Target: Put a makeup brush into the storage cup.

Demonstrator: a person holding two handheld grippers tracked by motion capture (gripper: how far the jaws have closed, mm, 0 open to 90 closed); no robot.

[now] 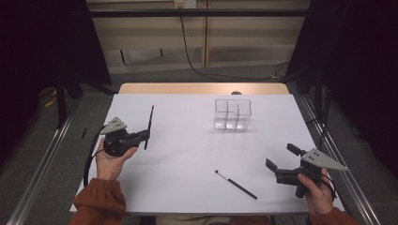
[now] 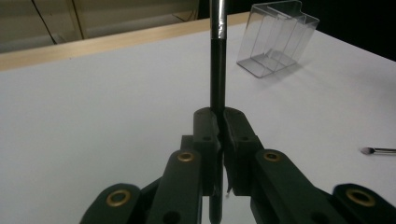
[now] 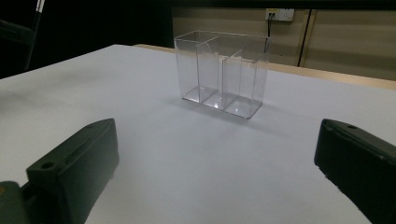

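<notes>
My left gripper (image 1: 146,136) (image 2: 219,126) is shut on a thin black brush (image 1: 150,123) (image 2: 217,60), which stands nearly upright between the pads and rises above the jaws over the left part of the white table (image 1: 187,154). A second black brush (image 1: 236,184) (image 2: 379,150) lies flat near the front middle of the table. My right gripper (image 1: 281,157) (image 3: 215,158) is open at the front right with nothing between its jaws, and points toward a clear plastic organizer (image 1: 233,113) (image 2: 276,37) (image 3: 221,72) with several compartments at the back middle.
The table's wooden far edge (image 1: 202,88) lies behind the organizer. Metal rails (image 1: 42,159) run along both sides of the table. Cables hang on the back wall.
</notes>
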